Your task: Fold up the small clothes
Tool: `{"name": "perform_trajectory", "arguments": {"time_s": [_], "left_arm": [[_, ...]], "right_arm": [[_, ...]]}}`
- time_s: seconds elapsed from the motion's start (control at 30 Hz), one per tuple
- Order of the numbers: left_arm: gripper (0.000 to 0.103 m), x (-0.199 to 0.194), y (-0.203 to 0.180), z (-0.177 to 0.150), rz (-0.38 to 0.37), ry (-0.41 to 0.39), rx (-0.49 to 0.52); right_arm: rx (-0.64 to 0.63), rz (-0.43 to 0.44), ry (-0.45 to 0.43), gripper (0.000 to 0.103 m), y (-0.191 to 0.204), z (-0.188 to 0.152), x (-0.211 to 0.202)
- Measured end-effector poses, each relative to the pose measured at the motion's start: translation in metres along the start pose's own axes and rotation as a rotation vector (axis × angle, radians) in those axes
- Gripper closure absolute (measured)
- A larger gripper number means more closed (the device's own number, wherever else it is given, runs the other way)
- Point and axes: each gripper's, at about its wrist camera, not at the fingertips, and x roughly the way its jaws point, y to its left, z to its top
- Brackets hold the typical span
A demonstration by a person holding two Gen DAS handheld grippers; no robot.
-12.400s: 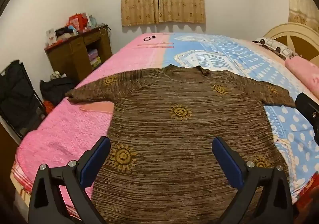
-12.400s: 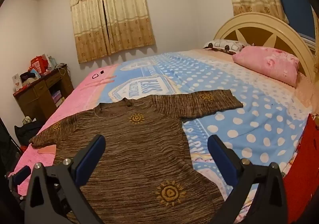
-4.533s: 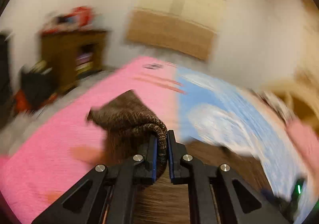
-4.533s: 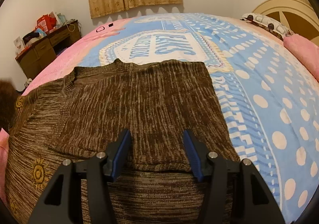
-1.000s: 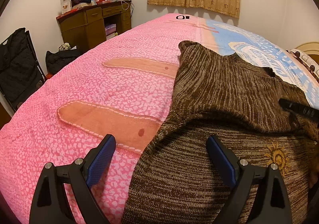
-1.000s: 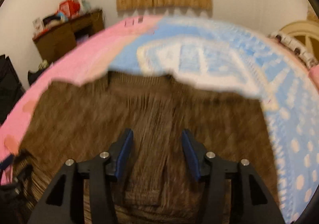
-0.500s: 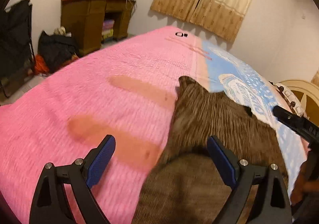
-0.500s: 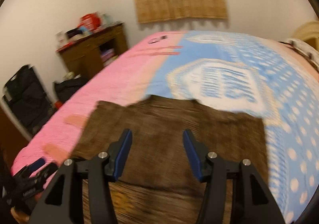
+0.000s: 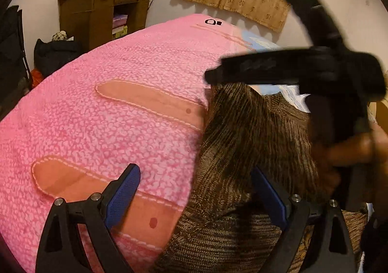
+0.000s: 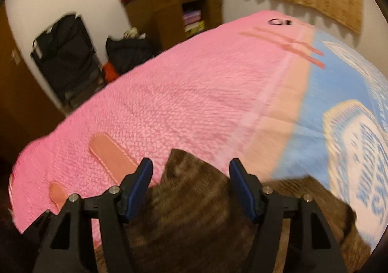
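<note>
Brown knit sweater (image 9: pixel 245 142) lies on the bed (image 9: pixel 126 112), sides apparently folded in; lengthwise fold left. Left tool (image 9: pixel 196 195) wide apart, empty. Right tool (image 10: pixel 191 188) opening over the sweater's corner, gripping nothing

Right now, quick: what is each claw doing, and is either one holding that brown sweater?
Left claw: open, holding nothing; brown sweater lies below.
Right claw: opening, empty, above the sweater's corner.
</note>
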Motion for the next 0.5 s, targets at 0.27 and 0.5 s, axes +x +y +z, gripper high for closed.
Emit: {"name": "perform_trajectory", "arguments": {"time_s": [0.27, 0.5], "left_arm": [[0.016, 0.008, -0.013, -0.001, 0.126, 0.008, 0.052], [0.016, 0.014, -0.018, -0.004, 0.182, 0.012, 0.081]], "right_arm": [[0.236, 0.087, -0.095, 0.088, -0.036, -0.016, -0.003], [0.506, 0.265, -0.173, 0.09, -0.067, -0.019, 0.024]]}}
